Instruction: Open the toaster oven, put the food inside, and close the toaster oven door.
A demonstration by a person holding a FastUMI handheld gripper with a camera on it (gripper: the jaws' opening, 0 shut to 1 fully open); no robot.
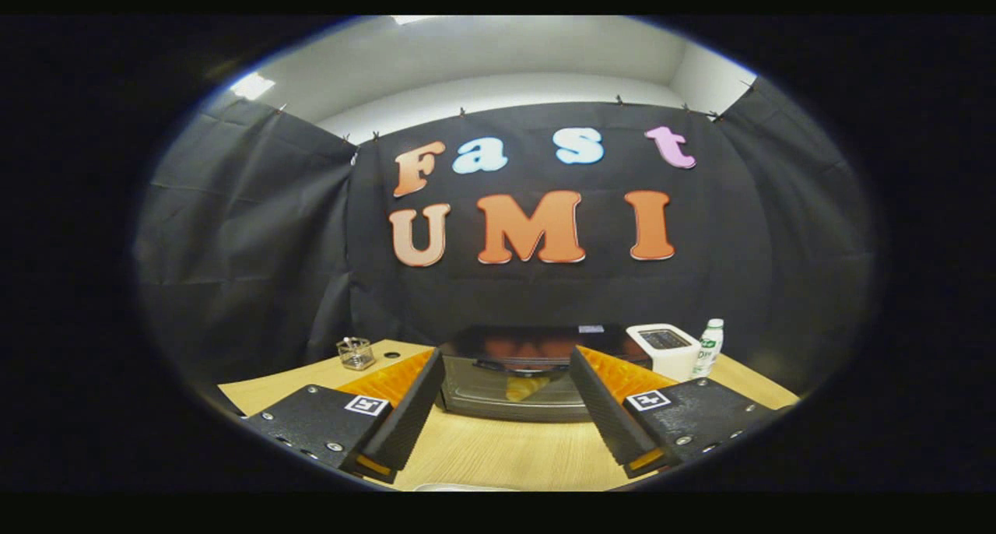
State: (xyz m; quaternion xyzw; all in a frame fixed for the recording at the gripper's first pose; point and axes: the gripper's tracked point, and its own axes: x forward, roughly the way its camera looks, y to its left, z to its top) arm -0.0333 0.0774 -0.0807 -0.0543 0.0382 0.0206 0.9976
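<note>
The wooden table point(498, 456) spreads under the whole scene, and on it, beyond the fingertips and framed in the gap between them, stands the toaster oven point(513, 370), black with a glossy top and a glass door point(506, 394) facing the camera. The door looks shut and upright, and a pale yellowish shape point(525, 386) shows behind the glass; it may be the food already inside, though reflection on the glass makes that uncertain. If it is the food, then the opening, loading and closing appear done and little or nothing remains; if it is only a reflection, the whole task is still ahead, since the door is closed and nothing is carried. The gripper point(506, 374) hangs above the table with its two ribbed fingers spread wide apart and nothing between them, touching neither the oven nor the table. The oven sits near but clear of the fingertips, roughly centred on the gripper's line. To the right of the oven stand a white toaster-like appliance point(664, 349) and, just beside it, a small plastic bottle point(709, 349). Well off to the left, near the table's far edge, sits a small glass container point(355, 353).
</note>
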